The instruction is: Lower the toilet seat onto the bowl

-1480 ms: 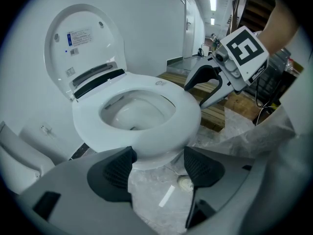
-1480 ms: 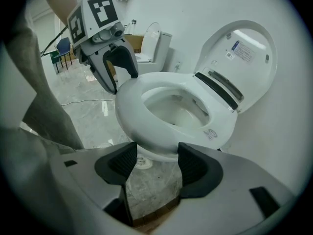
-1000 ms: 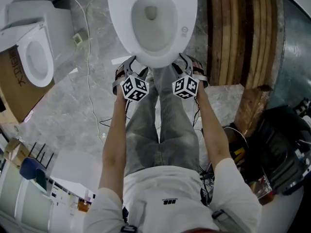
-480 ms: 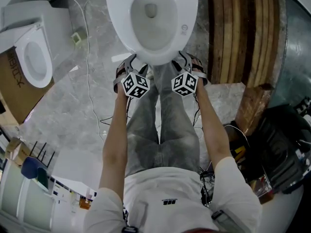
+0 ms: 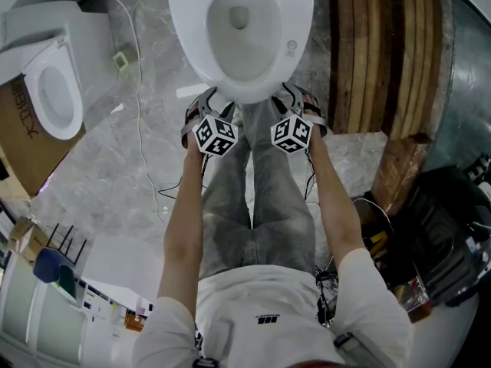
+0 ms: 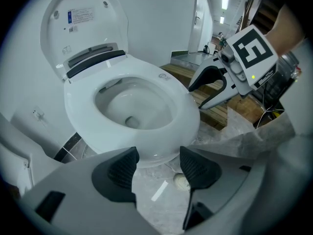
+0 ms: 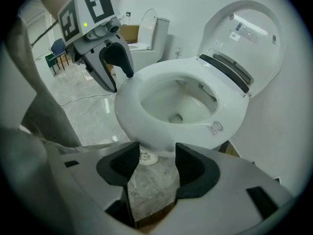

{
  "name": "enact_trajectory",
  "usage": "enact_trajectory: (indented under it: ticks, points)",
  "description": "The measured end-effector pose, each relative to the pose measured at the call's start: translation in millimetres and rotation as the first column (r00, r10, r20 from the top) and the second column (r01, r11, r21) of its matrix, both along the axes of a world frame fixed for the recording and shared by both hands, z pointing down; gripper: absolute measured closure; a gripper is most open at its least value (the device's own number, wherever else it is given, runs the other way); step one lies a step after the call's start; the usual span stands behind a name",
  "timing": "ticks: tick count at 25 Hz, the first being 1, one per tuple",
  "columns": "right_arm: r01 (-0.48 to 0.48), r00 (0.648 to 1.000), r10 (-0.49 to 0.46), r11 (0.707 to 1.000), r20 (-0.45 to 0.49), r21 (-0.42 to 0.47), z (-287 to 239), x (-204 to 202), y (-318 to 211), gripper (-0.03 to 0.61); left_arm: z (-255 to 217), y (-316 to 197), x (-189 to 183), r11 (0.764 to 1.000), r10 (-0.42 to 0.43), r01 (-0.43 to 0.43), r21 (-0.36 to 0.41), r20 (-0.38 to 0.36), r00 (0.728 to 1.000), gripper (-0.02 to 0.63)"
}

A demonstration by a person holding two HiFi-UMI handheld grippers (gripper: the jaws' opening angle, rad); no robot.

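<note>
The seat lay flat on the bowl, and the lid stood upright behind it against the white wall. The person stood right in front of the toilet with both arms stretched down, and each gripper pointed steeply down at the front of the bowl. The left gripper had its jaws apart. They had just been closing, but nothing was between them, only the floor below the bowl. The right gripper was the same: its jaws were apart with a smaller gap, they had just been closing, and they held nothing. The two grippers were near each other, the left one just beside the front left edge of the seat and the right one just beside its front right edge. If the tips touched the seat, I could not tell. A second toilet stood well apart on the left, and wooden planks lay on the right.
</note>
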State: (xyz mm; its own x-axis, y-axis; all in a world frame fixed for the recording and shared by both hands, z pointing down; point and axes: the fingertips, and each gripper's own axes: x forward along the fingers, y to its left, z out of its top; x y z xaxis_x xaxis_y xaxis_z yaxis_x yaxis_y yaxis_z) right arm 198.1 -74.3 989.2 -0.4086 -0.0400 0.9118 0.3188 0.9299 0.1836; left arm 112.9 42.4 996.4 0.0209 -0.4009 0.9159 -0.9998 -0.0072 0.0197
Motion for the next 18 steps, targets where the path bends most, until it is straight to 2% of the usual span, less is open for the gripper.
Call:
enact_trajectory:
  ticks: [4, 9, 14, 18]
  points:
    - [-0.064, 0.995, 0.065, 0.998, 0.076, -0.018, -25, -12, -2, 0.357, -17, -6, -3, 0.999, -0.024, 0.024, 0.038, 0.008, 1.000, 0.323]
    - [-0.173, 0.961, 0.184, 0.982, 0.205, -0.071, -82, -34, -10, 0.357, -67, -17, -17, 0.984, -0.100, 0.095, 0.149, 0.031, 0.994, 0.332]
    - [-0.234, 0.912, 0.256, 0.966, 0.320, -0.106, -156, -52, -19, 0.357, -133, -26, -28, 0.955, -0.163, 0.144, 0.260, 0.054, 0.985, 0.349]
    - [-0.265, 0.864, 0.293, 0.956, 0.411, -0.124, -219, -63, -27, 0.357, -194, -36, -36, 0.916, -0.212, 0.174, 0.362, 0.066, 0.975, 0.358]
